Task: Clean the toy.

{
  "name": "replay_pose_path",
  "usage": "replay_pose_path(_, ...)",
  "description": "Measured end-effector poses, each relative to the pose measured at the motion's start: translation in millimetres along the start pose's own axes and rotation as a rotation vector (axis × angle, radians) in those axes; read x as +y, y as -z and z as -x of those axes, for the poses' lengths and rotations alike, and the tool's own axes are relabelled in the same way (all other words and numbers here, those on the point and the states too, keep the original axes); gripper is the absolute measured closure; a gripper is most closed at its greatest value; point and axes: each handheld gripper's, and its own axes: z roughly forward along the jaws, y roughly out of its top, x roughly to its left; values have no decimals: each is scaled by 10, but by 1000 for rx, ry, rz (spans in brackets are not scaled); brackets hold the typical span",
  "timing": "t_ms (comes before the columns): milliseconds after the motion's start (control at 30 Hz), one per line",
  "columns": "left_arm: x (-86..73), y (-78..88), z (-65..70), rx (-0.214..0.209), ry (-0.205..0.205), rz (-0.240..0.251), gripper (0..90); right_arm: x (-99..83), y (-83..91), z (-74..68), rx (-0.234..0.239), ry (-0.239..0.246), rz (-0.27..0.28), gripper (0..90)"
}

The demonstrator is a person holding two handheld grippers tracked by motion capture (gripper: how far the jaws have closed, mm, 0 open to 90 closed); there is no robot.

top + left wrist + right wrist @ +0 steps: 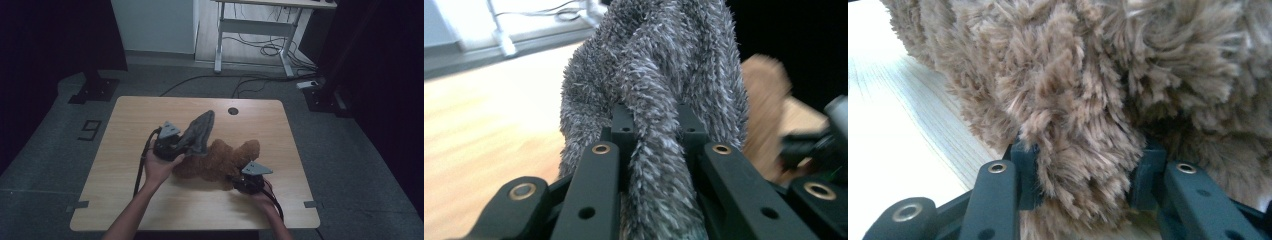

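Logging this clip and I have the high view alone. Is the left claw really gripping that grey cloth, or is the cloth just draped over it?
Observer: Gripping. In the left gripper view the left claw has a bunched fold of the grey cloth pinched between its jaws.
Operator: And the right one, beside the brown plush?
Observer: The right claw is shut on a tuft of the brown plush; fur bulges out between the jaws.
Operator: Is the plush off the table there?
Observer: No; in the right gripper view its fur meets the table just left of the jaws.
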Motion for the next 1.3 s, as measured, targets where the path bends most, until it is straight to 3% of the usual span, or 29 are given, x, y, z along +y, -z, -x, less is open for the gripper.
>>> replay_pose_path(100,256,-225,273,-54,-41,-6,761,-1,1,1,1,5,0,582)
replay_pose_path(233,369,-560,609,-111,-82,-64,759,-2,1,-2,1,5,0,582)
replay_pose_path(367,263,-967,802,-113,-96,-178,754,-6,8,-18,-7,21,-2,582)
replay_pose_path(467,117,-1128,856,-83,-134,-234,755,-10,13,-26,-10,27,-8,582)
replay_pose_path(533,63,-1124,843,-62,-144,-225,758,-10,11,-29,-9,28,-13,581)
replay_pose_path(600,49,-1057,834,-21,-186,-234,759,-6,9,-29,-9,22,-14,581)
replay_pose_path(667,26,-989,801,4,-204,-234,759,-4,10,-27,-8,17,-16,581)
replay_pose_path(800,-64,-798,624,57,-204,-221,759,-3,12,-30,-7,15,-20,581)
replay_pose_path(933,-210,-575,345,124,-165,-210,761,-11,14,-22,-2,5,-23,581)
replay_pose_path(1033,-248,-423,169,93,-86,-180,761,-9,10,-16,-2,2,-22,581)
replay_pose_path(1100,-218,-359,143,73,-65,-158,758,-4,8,-23,-6,1,-25,581)
replay_pose_path(1200,-120,-333,267,52,-90,-126,755,-4,7,-18,-6,-16,-23,581)
replay_pose_path(1300,2,-399,520,-7,-119,-98,753,-3,8,-16,-6,-19,-21,582)
